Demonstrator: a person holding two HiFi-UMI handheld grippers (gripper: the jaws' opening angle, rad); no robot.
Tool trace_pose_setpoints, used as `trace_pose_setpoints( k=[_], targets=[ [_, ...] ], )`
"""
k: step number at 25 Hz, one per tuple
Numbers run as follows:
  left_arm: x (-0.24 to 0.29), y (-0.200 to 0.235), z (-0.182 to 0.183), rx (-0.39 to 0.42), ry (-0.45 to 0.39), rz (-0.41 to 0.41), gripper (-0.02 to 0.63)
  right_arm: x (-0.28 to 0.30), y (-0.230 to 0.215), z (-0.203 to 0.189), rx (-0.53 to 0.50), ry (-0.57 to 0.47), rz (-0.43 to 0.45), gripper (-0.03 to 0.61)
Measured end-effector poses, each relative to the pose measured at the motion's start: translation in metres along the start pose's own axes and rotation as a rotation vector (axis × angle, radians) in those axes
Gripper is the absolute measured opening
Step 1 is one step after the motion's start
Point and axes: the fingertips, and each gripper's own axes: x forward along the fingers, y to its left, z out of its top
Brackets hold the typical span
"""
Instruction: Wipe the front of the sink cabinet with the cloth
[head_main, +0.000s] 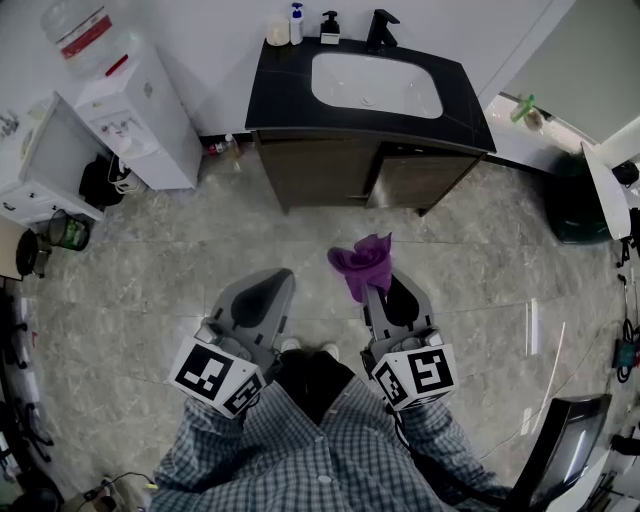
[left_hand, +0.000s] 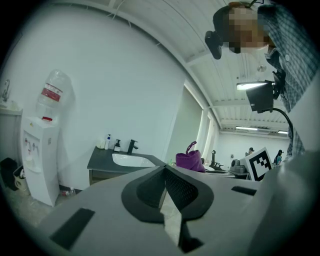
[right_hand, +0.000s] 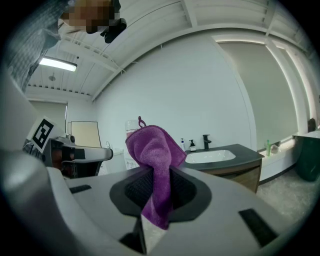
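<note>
A purple cloth (head_main: 362, 262) is pinched in my right gripper (head_main: 385, 292), which is shut on it; in the right gripper view the cloth (right_hand: 156, 165) stands up between the jaws and hangs down through them. The brown sink cabinet (head_main: 340, 172) with a black top and white basin (head_main: 375, 85) stands ahead against the wall, well apart from both grippers. My left gripper (head_main: 264, 291) is shut with nothing in it, level with the right one. The cabinet (left_hand: 100, 175) shows far off in the left gripper view, and the cabinet (right_hand: 240, 174) to the right in the right gripper view.
A white water dispenser (head_main: 135, 110) stands left of the cabinet. Bottles (head_main: 296, 24) and a black tap (head_main: 380, 28) sit on the counter. A dark bin (head_main: 575, 195) is at the right. Grey tiled floor (head_main: 200, 250) lies between me and the cabinet.
</note>
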Motion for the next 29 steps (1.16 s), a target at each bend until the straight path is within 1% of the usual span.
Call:
trace_pose_setpoints(
  k=[4, 9, 12, 19, 24, 29],
  targets=[
    [0.001, 0.008, 0.003, -0.001, -0.001, -0.004, 0.012, 0.007, 0.003, -0.003, 0.000, 0.022, 0.001, 0.075],
    [0.001, 0.016, 0.003, -0.002, -0.010, -0.005, 0.011, 0.015, 0.006, -0.001, -0.007, 0.017, 0.005, 0.075],
    [-0.001, 0.019, 0.004, 0.001, -0.010, -0.005, 0.012, 0.019, 0.010, 0.000, 0.006, 0.012, 0.009, 0.075],
    [0.008, 0.016, -0.002, -0.016, 0.003, -0.018, 0.011, 0.021, 0.006, -0.001, 0.010, 0.026, 0.011, 0.075],
    [0.016, 0.016, 0.001, -0.010, 0.000, -0.024, 0.012, 0.022, 0.001, 0.005, 0.001, 0.017, 0.008, 0.075],
    [0.019, 0.013, -0.002, -0.015, 0.002, -0.026, 0.012, 0.021, -0.003, 0.000, 0.002, 0.032, 0.011, 0.075]
  ],
)
